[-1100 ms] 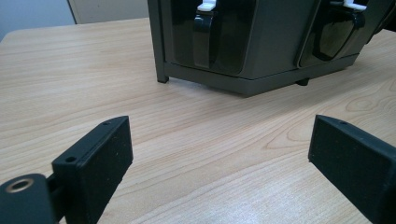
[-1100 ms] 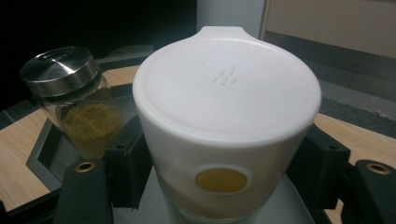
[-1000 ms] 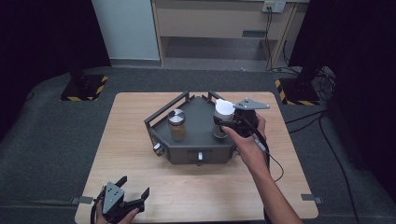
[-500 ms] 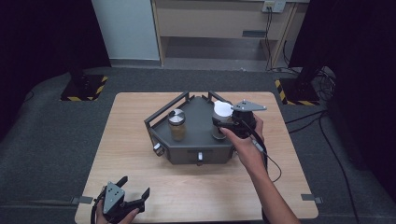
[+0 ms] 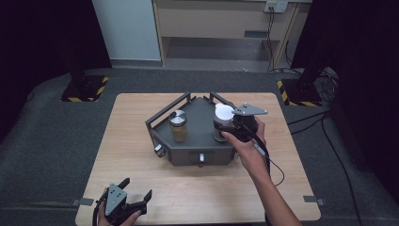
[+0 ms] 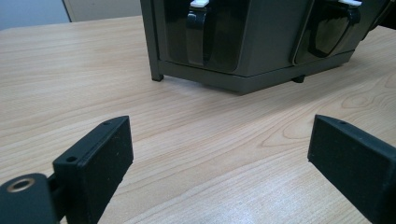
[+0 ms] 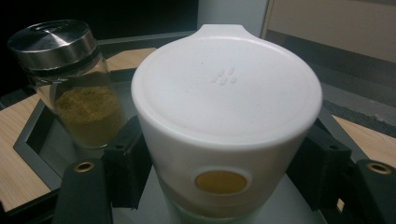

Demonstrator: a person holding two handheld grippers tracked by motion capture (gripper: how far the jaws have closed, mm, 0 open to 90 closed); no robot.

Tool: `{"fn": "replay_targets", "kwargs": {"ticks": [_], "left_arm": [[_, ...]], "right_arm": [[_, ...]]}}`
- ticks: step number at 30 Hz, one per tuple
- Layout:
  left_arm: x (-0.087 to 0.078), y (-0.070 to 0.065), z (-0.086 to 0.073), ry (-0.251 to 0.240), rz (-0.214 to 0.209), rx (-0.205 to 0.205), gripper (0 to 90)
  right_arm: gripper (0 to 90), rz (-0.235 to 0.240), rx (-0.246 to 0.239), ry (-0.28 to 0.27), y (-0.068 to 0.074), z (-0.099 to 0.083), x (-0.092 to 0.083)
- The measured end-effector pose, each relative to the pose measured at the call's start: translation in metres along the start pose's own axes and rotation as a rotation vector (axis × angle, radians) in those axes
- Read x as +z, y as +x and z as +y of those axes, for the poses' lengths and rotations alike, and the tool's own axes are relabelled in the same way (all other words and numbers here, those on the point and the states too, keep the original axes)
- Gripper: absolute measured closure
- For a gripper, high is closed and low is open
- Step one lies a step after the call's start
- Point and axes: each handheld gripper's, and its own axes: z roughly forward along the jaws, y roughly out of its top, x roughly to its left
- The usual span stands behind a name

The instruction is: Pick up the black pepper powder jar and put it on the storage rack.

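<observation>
My right gripper (image 7: 219, 182) pinches the white-lidded jar (image 7: 226, 116) at the centre of its own view, standing on the grey rack (image 5: 197, 141) mid-frame in the high view, just beside the spice jar (image 7: 77, 79) at upper left; the pads sit low under the wide lid, so I judge a tilted lift could let it slip or knock that neighbour over. My left gripper (image 5: 123, 203) rests at lower left with fingers spread wide, too far off to steady anything.

Lab-style recording room. Light wooden table (image 5: 141, 117) stands alone on grey carpet (image 5: 47, 136). Black curtains (image 5: 42, 33) hang at 10 and 2 o'clock. Yellow-and-black hazard-striped stand bases (image 5: 84, 90) sit at 10 and 2. Beige cabinet (image 5: 221, 19) with cabled wall socket (image 5: 275, 6) at 12.
</observation>
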Motion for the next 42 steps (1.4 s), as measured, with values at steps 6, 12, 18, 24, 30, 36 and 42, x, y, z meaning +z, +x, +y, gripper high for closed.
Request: {"fn": "replay_targets", "kwargs": {"ticks": [6,12,18,24,30,36,42], "left_arm": [[-0.0011,0.0003,0.0001,-0.003,0.003,-0.001,5.7],[-0.0014,0.0008,0.0001,-0.004,0.002,-0.002,5.8],[-0.0018,0.0009,0.0001,-0.006,0.004,-0.002,5.7],[-0.0021,0.0011,0.0001,-0.007,0.006,-0.005,5.7],[-0.0028,0.0005,0.0001,-0.010,0.006,-0.003,5.7],[-0.0036,0.0008,-0.0001,-0.014,0.009,-0.005,5.7],[-0.0034,0.0002,0.0002,-0.013,0.007,-0.002,5.7]], "right_arm": [[30.4,0.005,0.006,-0.001,-0.0015,-0.0004,0.0002],[30.0,0.005,0.013,-0.003,-0.0014,-0.0008,0.0005],[22.6,0.016,0.028,-0.004,-0.0045,-0.0004,0.0008],[9.4,0.014,0.009,0.006,-0.0014,0.0014,0.0017],[6.6,-0.001,0.014,0.014,0.0009,0.0017,0.0003],[4.8,-0.006,0.007,0.012,0.0013,0.0012,-0.0030],[3.9,-0.002,0.002,0.025,0.0014,0.0036,-0.0071]]}}
